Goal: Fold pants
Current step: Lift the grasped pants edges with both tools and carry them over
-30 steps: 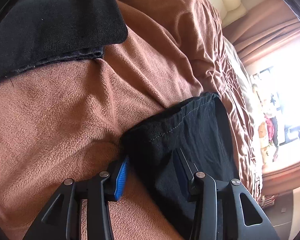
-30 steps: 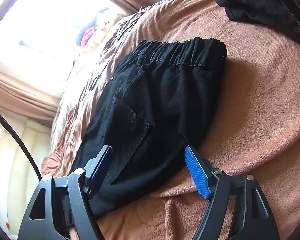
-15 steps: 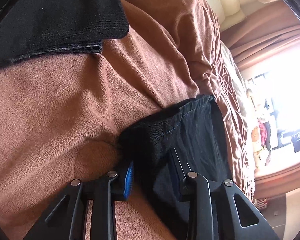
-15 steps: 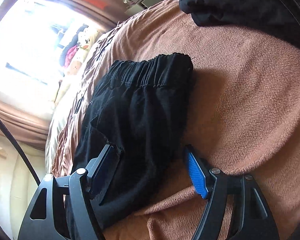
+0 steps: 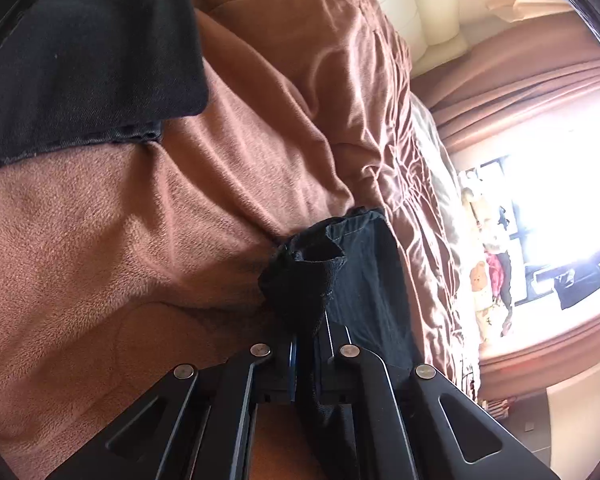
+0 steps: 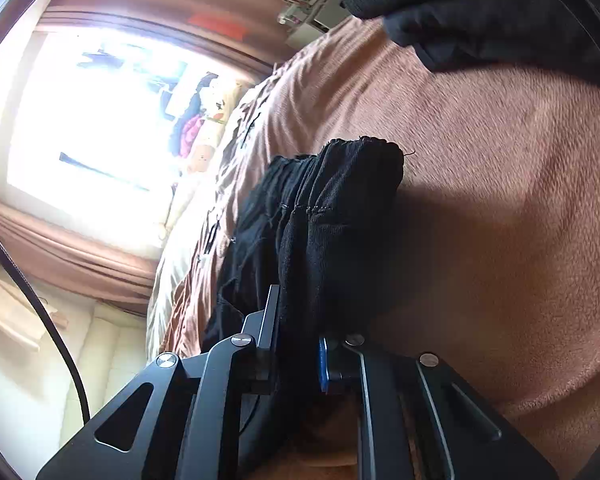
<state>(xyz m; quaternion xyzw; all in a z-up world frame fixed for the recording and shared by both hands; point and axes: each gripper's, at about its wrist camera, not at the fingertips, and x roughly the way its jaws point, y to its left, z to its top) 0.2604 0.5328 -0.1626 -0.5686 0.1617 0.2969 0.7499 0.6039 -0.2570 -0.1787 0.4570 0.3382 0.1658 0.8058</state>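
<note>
Black pants [image 5: 364,280] lie on the brown blanket-covered bed [image 5: 139,240], bunched up. Both jaws have just been closing: the left claw [image 5: 306,344] pinches one end, the right claw [image 6: 300,340] the waistband end.

The pants [image 5: 364,280] lie on the bed [image 5: 99,240] between my jaws; another garment [image 5: 79,60] sits at ten o'clock, the window [image 5: 560,200] at three.
</note>
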